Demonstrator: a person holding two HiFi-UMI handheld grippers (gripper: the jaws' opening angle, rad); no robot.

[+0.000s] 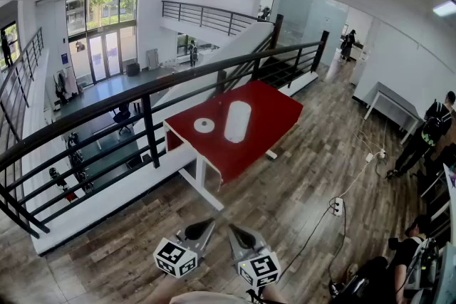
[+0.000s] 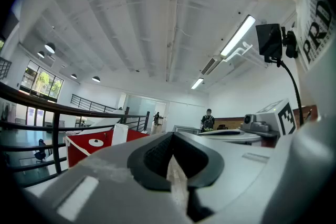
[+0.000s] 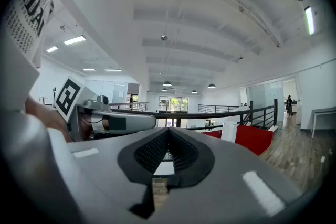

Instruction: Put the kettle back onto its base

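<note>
A white kettle (image 1: pixel 237 121) stands on a red table (image 1: pixel 274 114) across the wooden floor, far from both grippers. Its round white base (image 1: pixel 204 125) lies just left of it, apart from it. In the left gripper view the kettle (image 2: pixel 120 134) and the base (image 2: pixel 96 142) show small at the left. The right gripper view has the kettle (image 3: pixel 229 131) right of centre. My left gripper (image 1: pixel 206 226) and right gripper (image 1: pixel 235 231) are held side by side at the bottom of the head view, level. Each is shut with nothing between its jaws.
A black railing (image 1: pixel 142 110) runs behind the table along a drop to the lower floor. A power strip with a cable (image 1: pixel 337 206) lies on the floor at the right. People (image 1: pixel 431 128) stand at the right, near a grey table (image 1: pixel 395 103).
</note>
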